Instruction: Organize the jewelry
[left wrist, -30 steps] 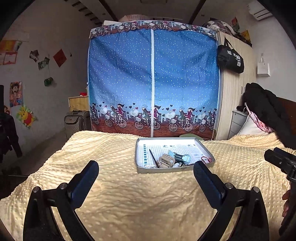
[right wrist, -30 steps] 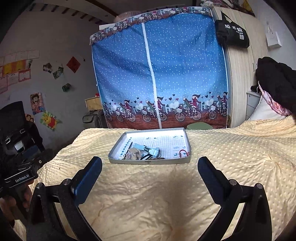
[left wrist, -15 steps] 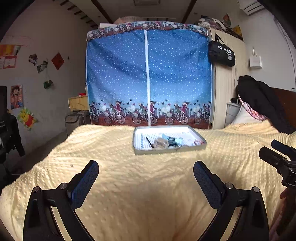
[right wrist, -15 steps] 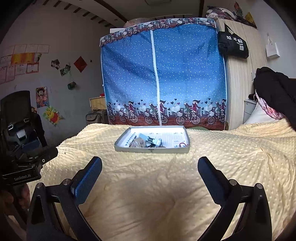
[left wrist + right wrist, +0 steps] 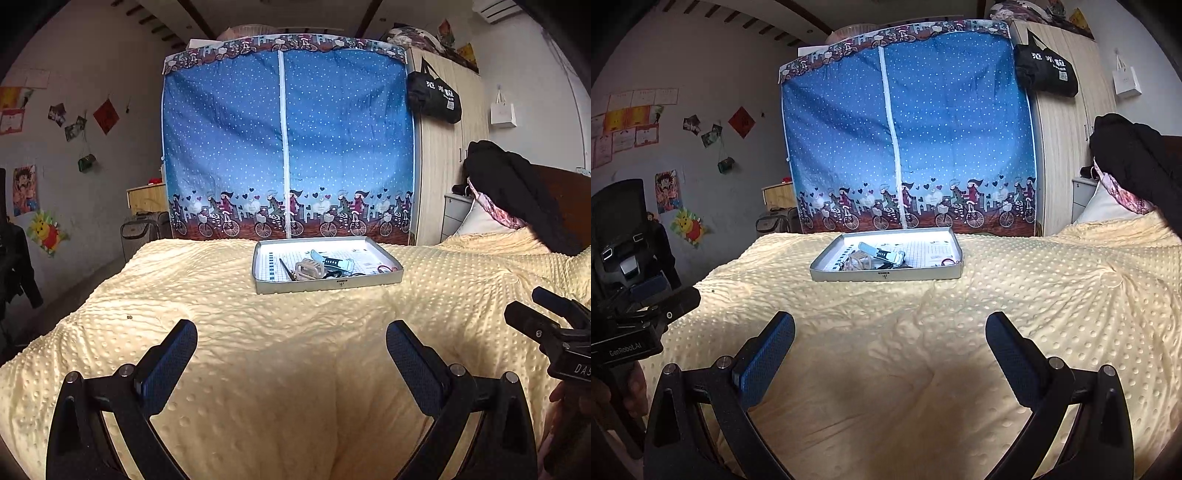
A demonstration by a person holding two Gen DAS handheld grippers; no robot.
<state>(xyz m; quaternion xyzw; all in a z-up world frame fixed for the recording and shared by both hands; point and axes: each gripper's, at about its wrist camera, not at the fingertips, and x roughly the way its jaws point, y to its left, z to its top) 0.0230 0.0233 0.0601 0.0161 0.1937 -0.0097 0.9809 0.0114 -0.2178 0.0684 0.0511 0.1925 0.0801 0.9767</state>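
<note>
Bedroom: bed (image 5: 258, 350), fabric wardrobe (image 5: 288, 147)

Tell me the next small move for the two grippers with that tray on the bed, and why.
Probably bring both grippers forward toward the metal tray. The left gripper and right gripper are both open, empty and well short of it, over bare yellow bedspread. The small pieces to sort lie clustered in the tray's near left part, out of reach from here.

Matt metal tray (image 5: 325, 284), dimpled cloth blanket (image 5: 295, 369)
</note>
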